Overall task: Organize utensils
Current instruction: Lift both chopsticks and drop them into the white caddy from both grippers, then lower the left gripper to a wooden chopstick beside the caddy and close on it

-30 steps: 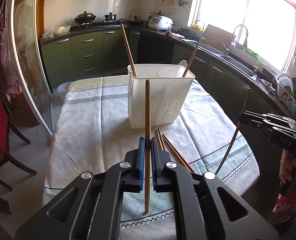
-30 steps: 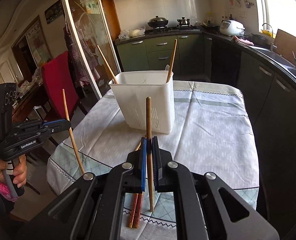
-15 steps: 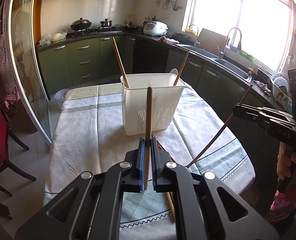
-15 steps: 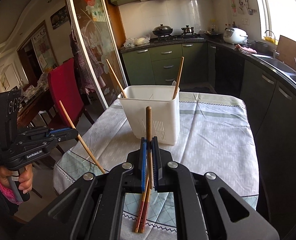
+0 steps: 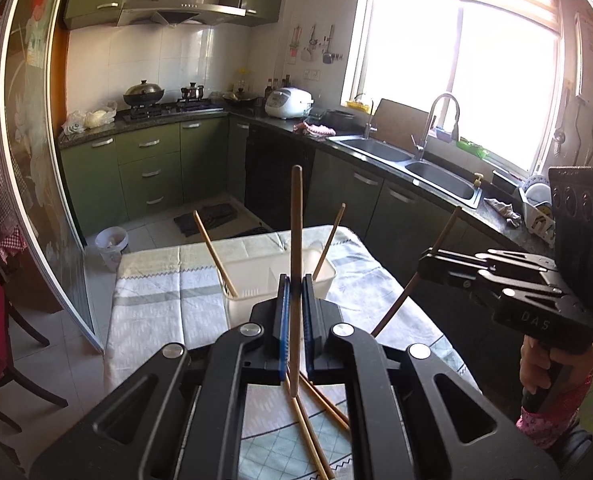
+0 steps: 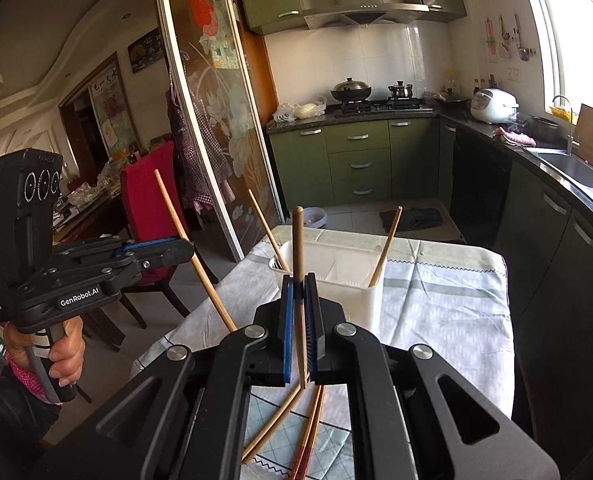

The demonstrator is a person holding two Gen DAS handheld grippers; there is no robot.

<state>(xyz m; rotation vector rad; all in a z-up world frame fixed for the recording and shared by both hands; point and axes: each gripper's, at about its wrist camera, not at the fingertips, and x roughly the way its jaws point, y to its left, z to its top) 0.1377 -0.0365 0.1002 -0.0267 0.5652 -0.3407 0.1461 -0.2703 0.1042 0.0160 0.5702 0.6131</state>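
Note:
In the left wrist view my left gripper [image 5: 295, 292] is shut on a wooden chopstick [image 5: 295, 232] that stands upright between its blue pads. My right gripper [image 6: 298, 292] is likewise shut on an upright chopstick [image 6: 297, 240]. Both hang above the near end of the table [image 6: 448, 320]. A white utensil holder [image 6: 356, 300] stands just beyond them, with two chopsticks leaning in it [image 6: 266, 232] [image 6: 386, 246]. Several loose chopsticks [image 6: 274, 426] lie on the cloth below the grippers. Each view also shows the other gripper [image 5: 426, 266] [image 6: 188, 250] off to the side, clamping its slanted chopstick.
Dark kitchen counters with a sink [image 5: 436, 176] run along the right of the table. A glass sliding door [image 6: 208, 120] and a red chair [image 6: 144, 200] stand to the left. A small white bin [image 5: 110, 242] sits on the floor beyond the table.
Both grippers have risen with their chopsticks still clamped. The holder and table now sit lower in both views, and the chopstick tips hang clear of the cloth.

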